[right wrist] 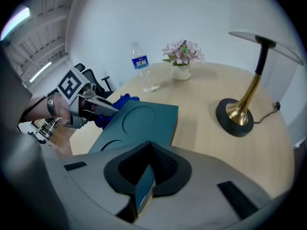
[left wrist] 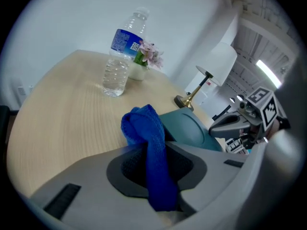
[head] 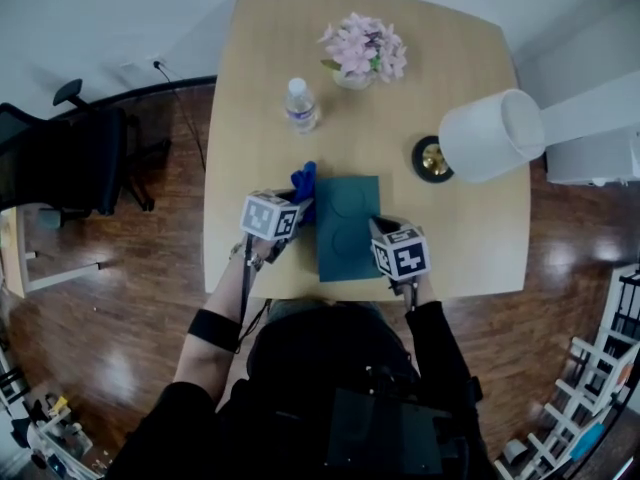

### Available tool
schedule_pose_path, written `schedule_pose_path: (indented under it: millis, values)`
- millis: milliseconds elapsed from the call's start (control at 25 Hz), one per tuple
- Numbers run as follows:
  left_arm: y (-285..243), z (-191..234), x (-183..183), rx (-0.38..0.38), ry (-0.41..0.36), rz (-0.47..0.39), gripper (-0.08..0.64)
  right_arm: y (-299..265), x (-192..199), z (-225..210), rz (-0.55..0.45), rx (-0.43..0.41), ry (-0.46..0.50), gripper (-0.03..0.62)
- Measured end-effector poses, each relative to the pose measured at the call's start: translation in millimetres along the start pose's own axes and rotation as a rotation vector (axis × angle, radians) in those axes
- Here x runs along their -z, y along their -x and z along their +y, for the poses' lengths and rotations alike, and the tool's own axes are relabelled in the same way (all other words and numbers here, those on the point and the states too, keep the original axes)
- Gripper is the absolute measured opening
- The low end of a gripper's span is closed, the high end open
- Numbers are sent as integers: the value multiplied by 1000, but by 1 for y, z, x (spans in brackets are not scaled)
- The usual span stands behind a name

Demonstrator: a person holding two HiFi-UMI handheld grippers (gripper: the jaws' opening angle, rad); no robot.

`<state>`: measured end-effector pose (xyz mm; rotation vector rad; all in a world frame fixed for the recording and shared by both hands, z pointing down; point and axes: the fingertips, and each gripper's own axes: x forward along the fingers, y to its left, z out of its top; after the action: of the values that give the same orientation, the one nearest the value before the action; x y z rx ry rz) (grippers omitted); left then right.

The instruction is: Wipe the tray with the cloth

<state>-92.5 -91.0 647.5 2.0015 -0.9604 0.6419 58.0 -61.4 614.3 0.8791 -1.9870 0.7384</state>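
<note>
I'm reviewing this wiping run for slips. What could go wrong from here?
1. The right tongs pinch only a thin edge of the tray; wiping pressure might twist it loose.
2. The left tongs hold the cloth as a bunched strand, so it might slip out or wipe only a narrow strip.
3. The water bottle stands past the tray; a long stroke could tip it.

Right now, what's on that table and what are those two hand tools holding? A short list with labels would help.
Left gripper: shut on the blue cloth, at the tray's left edge
Right gripper: shut on the tray's near edge
Tray: dark teal, two round recesses, on the table
Also on table: water bottle, pink flowers, lamp
Wiping: whether cloth touches tray is unclear
</note>
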Motion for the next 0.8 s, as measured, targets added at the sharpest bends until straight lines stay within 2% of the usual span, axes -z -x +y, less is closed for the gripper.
schedule_pose_path:
  millis: [200, 480, 800]
  values:
    - [15, -33, 34, 86, -43, 41, 95, 0, 1, 2, 9, -3, 8, 7]
    - [35, -97, 116, 250, -142, 184, 97, 0, 3, -2, -12, -11, -20, 6]
    - [48, -125, 162, 319, -151, 254, 97, -1, 1, -1, -29, -2, -23, 7]
